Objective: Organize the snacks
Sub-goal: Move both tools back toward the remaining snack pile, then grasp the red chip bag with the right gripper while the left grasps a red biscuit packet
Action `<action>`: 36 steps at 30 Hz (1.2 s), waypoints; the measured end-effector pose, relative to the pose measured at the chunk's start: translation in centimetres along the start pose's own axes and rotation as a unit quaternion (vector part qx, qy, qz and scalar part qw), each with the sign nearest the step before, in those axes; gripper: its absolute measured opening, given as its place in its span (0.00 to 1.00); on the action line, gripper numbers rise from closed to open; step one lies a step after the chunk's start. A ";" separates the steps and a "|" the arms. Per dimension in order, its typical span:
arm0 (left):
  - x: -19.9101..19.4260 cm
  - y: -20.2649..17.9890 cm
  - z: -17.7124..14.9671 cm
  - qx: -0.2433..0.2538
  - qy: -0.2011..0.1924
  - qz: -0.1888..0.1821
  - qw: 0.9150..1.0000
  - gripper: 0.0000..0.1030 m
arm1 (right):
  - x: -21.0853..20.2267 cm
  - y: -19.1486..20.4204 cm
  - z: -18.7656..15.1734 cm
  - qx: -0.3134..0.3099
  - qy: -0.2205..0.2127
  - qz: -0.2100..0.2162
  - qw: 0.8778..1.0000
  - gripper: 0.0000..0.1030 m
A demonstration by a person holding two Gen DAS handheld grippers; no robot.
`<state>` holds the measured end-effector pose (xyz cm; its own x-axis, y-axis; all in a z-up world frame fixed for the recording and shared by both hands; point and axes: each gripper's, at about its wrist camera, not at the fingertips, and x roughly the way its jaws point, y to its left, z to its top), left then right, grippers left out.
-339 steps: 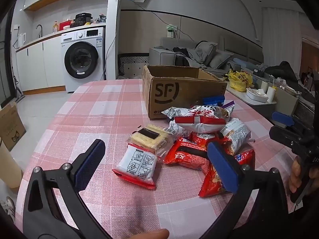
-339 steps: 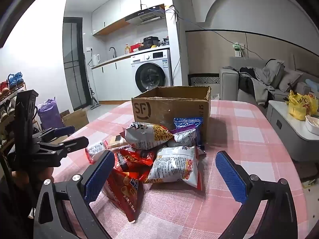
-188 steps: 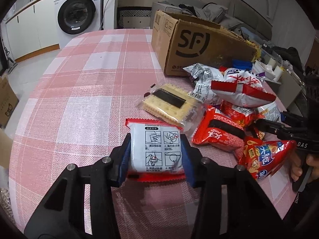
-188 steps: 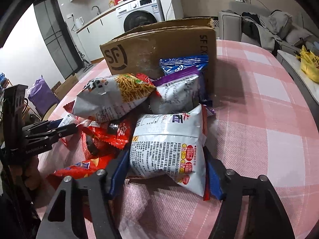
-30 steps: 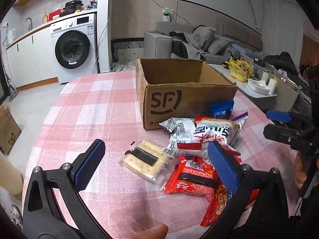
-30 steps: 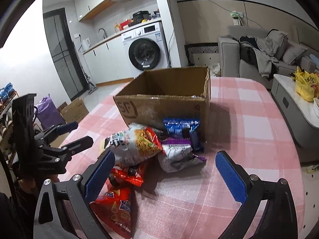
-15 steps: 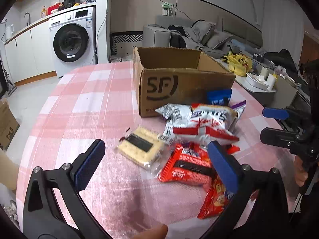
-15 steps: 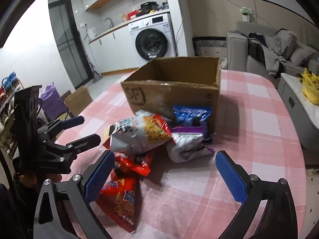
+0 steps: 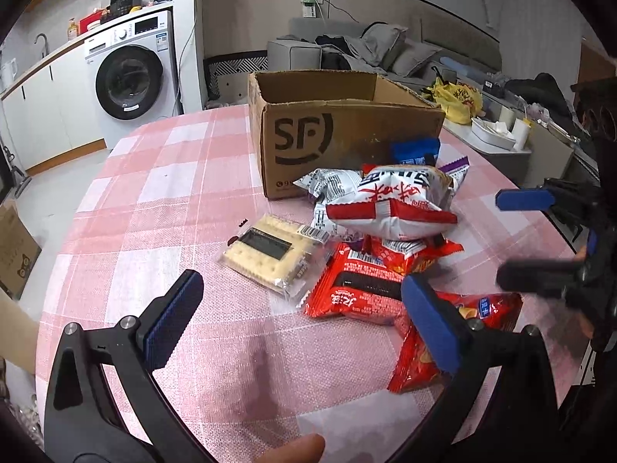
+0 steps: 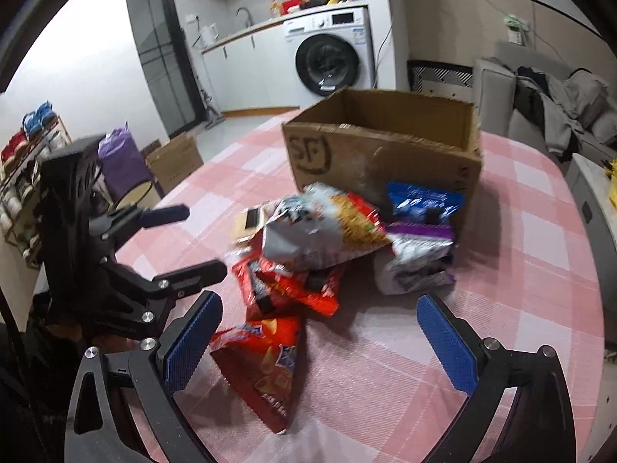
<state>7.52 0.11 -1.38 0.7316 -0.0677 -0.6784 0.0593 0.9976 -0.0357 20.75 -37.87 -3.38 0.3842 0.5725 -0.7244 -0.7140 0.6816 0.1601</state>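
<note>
Beyond the gaping left claw [image 9: 300, 322], cracker pack [image 9: 270, 257].

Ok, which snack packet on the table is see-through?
The cracker pack, lying flat at the left edge of the pile. Its clear wrapper shows pale square crackers under a black label; the other packets are opaque printed bags.

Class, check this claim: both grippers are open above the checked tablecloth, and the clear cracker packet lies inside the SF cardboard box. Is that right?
Not quite. The cracker packet lies on the tablecloth in front of the SF cardboard box, not inside it; the left wrist view shows this. The left gripper and the right gripper are indeed open.
</note>
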 end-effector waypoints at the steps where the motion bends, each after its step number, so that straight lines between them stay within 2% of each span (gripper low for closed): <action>1: 0.1 0.0 0.0 0.000 0.001 0.001 1.000 0.99 | 0.2 0.2 -0.2 -0.003 0.007 0.006 1.000 1.00; 9: 0.7 0.5 -0.2 -0.001 0.017 -0.002 1.000 0.99 | 2.2 1.3 -1.7 -0.019 0.044 0.046 0.998 1.00; 19: 1.5 0.7 -0.3 -0.003 0.025 -0.001 1.000 0.99 | 4.9 1.9 -2.5 -0.023 0.081 0.048 0.995 0.98; 25: 1.9 0.4 -0.5 0.001 0.030 0.002 1.000 0.99 | 5.3 2.8 -2.9 -0.037 0.078 0.052 0.995 0.84; 27: 1.9 0.3 -0.6 0.000 0.030 0.000 1.000 0.99 | 5.1 2.7 -2.9 -0.040 0.077 0.056 0.995 0.72; 30: 2.1 0.4 -0.6 0.000 0.032 0.000 0.999 0.99 | 4.6 2.9 -3.4 -0.061 0.074 0.064 0.993 0.63; 33: 2.2 0.4 -0.6 -0.002 0.032 -0.001 0.999 0.99 | 3.9 2.8 -3.5 -0.073 0.068 0.066 0.993 0.55; 36: 2.3 0.4 -0.6 -0.004 0.034 -0.004 0.999 0.99 | 3.1 2.8 -3.7 -0.084 0.061 0.072 0.992 0.52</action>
<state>8.89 0.38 -3.39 0.6830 -0.0755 -0.7266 0.0604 0.9971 -0.0468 17.79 -35.87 -7.62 0.2050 0.5914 -0.7799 -0.8473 0.5061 0.1611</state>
